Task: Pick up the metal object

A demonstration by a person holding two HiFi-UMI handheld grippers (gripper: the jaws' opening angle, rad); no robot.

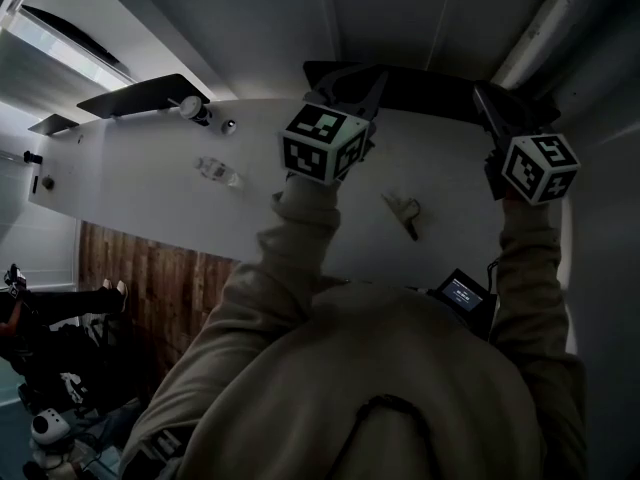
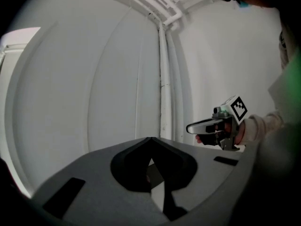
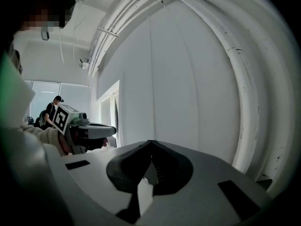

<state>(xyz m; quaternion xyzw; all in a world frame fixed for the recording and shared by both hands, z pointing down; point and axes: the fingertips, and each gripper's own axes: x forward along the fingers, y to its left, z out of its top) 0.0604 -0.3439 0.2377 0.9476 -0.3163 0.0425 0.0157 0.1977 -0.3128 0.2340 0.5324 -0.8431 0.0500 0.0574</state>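
The long white counter (image 1: pixel 150 183) carries a small clear plastic item (image 1: pixel 218 171) at its left. The left claw (image 2: pixel 151 140) is closed, tips together, with nothing between them, and faces a plain white wall (image 2: pixel 94 79). The small grey metal object (image 1: pixel 403 211) lies on the counter between the two arms, untouched. The right claw (image 3: pixel 150 142) is likewise closed and empty.
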